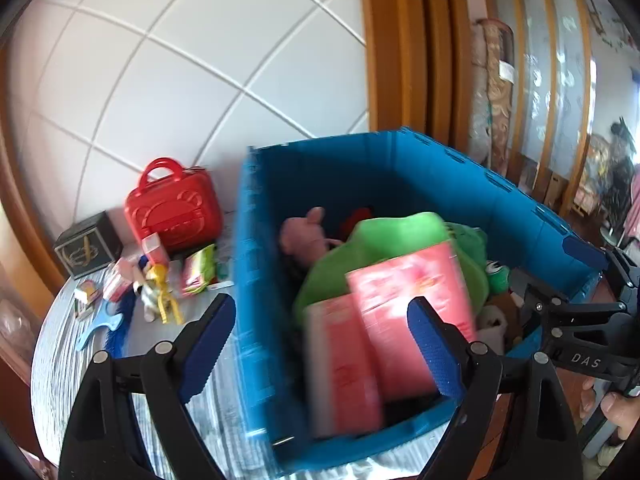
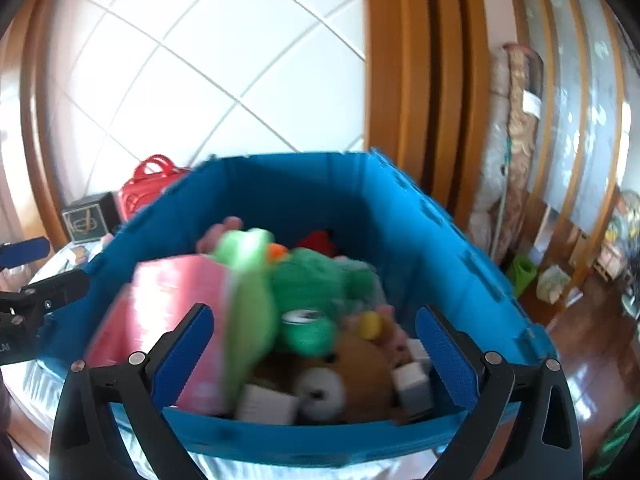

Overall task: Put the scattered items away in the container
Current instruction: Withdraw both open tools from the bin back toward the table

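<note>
A blue crate [image 1: 256, 264] stands on a round table with a pale cloth. In it lie a pink box [image 1: 404, 300], a green bowl [image 1: 396, 232] and a pink plush [image 1: 304, 232]. My left gripper [image 1: 322, 344] hangs open over the crate's near left corner, its pads touching nothing. In the right wrist view, my right gripper [image 2: 316, 356] is open above the crate [image 2: 440, 248], over a brown plush bear [image 2: 360, 364], a green plush [image 2: 312, 272] and white blocks [image 2: 412, 380]. Still outside the crate are a red toy case [image 1: 172, 204], a yellow toy [image 1: 164, 292] and a snack packet [image 1: 198, 268].
A black box [image 1: 88, 244] and small bits lie by the red case at the table's left edge [image 1: 44, 340]. Behind are a white tiled wall [image 1: 200, 60] and a wooden door frame [image 1: 400, 40]. The right gripper [image 1: 560, 276] shows at the crate's right side, a hand [image 1: 616, 408] below it.
</note>
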The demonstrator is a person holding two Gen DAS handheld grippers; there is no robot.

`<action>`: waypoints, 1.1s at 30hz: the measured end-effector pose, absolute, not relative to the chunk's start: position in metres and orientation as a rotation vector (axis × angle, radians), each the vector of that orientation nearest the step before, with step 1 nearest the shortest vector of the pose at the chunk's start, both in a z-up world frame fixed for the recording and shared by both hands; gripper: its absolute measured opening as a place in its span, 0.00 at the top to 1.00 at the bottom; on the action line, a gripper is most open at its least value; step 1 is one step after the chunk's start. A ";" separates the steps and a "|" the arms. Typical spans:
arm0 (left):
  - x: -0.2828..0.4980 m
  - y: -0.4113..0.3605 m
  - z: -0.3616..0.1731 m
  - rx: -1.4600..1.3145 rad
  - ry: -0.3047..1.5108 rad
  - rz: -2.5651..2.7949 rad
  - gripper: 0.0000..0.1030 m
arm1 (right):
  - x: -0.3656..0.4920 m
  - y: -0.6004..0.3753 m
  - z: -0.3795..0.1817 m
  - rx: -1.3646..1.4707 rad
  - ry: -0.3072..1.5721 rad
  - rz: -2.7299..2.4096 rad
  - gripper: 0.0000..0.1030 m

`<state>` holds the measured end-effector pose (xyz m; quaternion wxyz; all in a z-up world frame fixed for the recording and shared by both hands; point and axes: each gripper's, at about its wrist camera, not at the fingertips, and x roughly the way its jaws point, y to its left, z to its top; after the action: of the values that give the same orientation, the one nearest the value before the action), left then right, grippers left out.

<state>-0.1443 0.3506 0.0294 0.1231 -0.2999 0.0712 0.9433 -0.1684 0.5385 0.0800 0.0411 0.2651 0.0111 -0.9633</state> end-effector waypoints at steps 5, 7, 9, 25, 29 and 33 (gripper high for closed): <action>-0.129 0.272 0.027 -0.874 0.135 2.797 0.14 | -0.151 0.473 0.095 0.750 0.044 -2.926 0.00; -0.122 0.232 0.024 -0.885 0.094 2.826 0.14 | -0.144 0.440 0.099 0.733 0.059 -2.914 0.00; -0.114 0.195 0.021 -0.898 0.056 2.851 0.14 | -0.137 0.408 0.103 0.717 0.076 -2.894 0.00; -0.091 -0.013 -0.021 -1.086 -0.065 2.999 0.14 | -0.105 0.215 0.085 0.791 0.166 -2.735 0.00; -0.109 -0.031 -0.035 -1.165 -0.107 3.008 0.14 | -0.124 0.196 0.074 0.817 0.190 -2.692 0.00; -0.128 -0.039 -0.038 -1.169 -0.105 3.041 0.14 | -0.151 0.187 0.062 0.826 0.175 -2.653 0.00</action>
<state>-0.1281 -0.0388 -0.0380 -0.0592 -0.3579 -0.0321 0.9313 -0.1514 0.1866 0.0625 0.1778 0.2919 0.0619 -0.9377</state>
